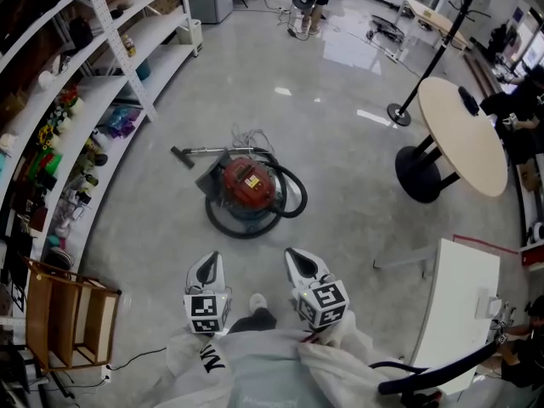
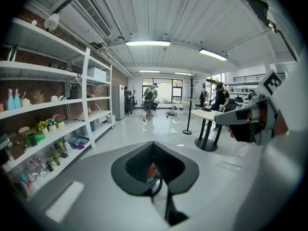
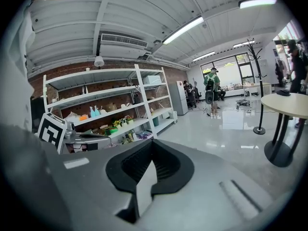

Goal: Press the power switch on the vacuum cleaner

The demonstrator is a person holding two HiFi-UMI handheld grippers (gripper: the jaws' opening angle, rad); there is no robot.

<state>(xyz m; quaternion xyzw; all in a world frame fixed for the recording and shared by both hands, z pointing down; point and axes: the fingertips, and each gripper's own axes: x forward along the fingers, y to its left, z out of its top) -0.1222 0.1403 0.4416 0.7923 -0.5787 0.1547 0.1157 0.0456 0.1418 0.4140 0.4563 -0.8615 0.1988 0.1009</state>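
Bare floor (image 1: 340,143) up to vacuum cleaner (image 1: 248,184), hose (image 1: 293,195) seemingly ringing it

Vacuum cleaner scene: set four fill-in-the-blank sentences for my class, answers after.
The vacuum cleaner has a ___ body.
In the head view, the round table stands to its ___.
The shelves line that view's ___ side.
The left gripper and right gripper each hold ___.
Missing words: red; right; left; nothing.

Right claw (image 3: 152,146): jaws pressed together, nothing between. Shelving (image 3: 120,105) left, round desk (image 3: 288,102) right edge, person (image 3: 210,93) standing far across glossy floor (image 3: 231,129).
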